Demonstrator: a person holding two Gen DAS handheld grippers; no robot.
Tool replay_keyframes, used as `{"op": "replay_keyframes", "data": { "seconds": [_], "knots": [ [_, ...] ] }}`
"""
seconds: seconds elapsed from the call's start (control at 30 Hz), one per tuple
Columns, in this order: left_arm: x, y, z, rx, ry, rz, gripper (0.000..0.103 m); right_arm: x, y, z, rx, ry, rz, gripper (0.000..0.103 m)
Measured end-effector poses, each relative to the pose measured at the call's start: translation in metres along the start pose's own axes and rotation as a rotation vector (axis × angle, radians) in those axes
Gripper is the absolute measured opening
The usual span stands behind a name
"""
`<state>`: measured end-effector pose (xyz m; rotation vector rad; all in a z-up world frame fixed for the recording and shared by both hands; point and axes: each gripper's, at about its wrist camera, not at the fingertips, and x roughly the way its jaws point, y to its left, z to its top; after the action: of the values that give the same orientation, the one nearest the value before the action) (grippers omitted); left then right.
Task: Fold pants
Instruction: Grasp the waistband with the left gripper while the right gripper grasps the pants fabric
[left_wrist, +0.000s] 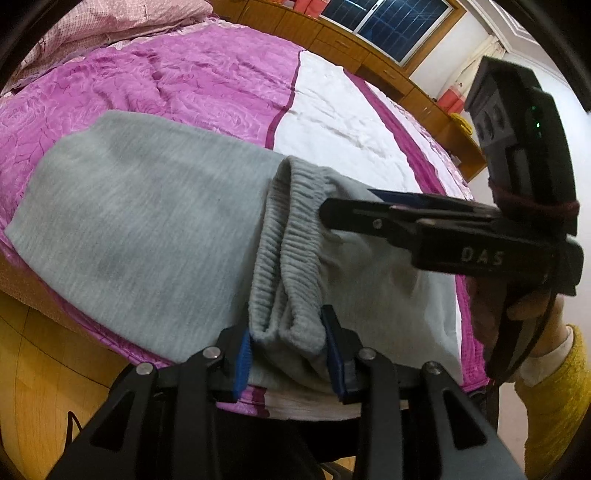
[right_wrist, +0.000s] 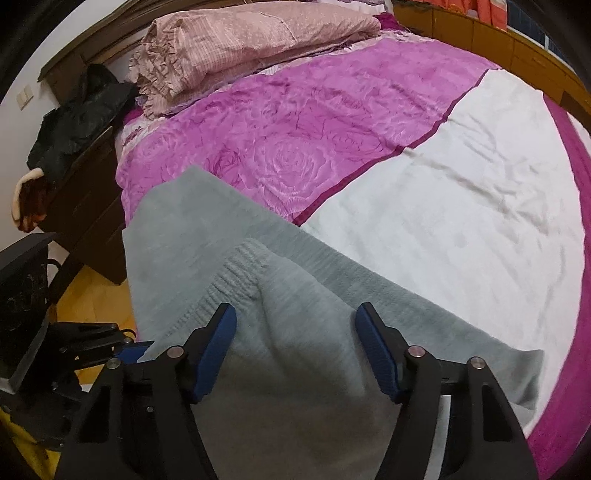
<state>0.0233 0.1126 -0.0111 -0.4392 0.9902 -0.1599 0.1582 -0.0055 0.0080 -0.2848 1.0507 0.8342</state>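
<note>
Grey sweatpants (left_wrist: 140, 221) lie on the bed, part folded, with the ribbed elastic waistband (left_wrist: 280, 258) bunched up on top. My left gripper (left_wrist: 286, 347) has its blue pads on either side of the waistband's near fold and grips it. My right gripper (left_wrist: 325, 214) shows from the side, its fingers pressed together on the waistband cloth. In the right wrist view the pants (right_wrist: 295, 295) fill the lower middle, and the right gripper (right_wrist: 295, 328) has its fingers spread around a raised hump of grey cloth.
The bed has a pink rose-pattern cover (left_wrist: 166, 85) and a white panel (right_wrist: 461, 192). A folded pink quilt (right_wrist: 240, 40) lies at the head. A dark nightstand (right_wrist: 85, 192) with black cloth stands left of the bed. Wooden cabinets (left_wrist: 369, 55) line the far wall.
</note>
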Motion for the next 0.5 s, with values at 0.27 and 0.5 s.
{"op": "replay_keyframes", "data": {
  "seconds": [0.27, 0.5],
  "knots": [
    [0.003, -0.001, 0.0, 0.002, 0.003, 0.011, 0.036, 0.006, -0.003, -0.009, 0.026, -0.028, 0.026, 0.042],
    [0.002, -0.005, 0.001, 0.025, 0.002, 0.033, 0.034, 0.002, -0.007, -0.015, 0.079, -0.088, 0.027, 0.027]
  ]
}}
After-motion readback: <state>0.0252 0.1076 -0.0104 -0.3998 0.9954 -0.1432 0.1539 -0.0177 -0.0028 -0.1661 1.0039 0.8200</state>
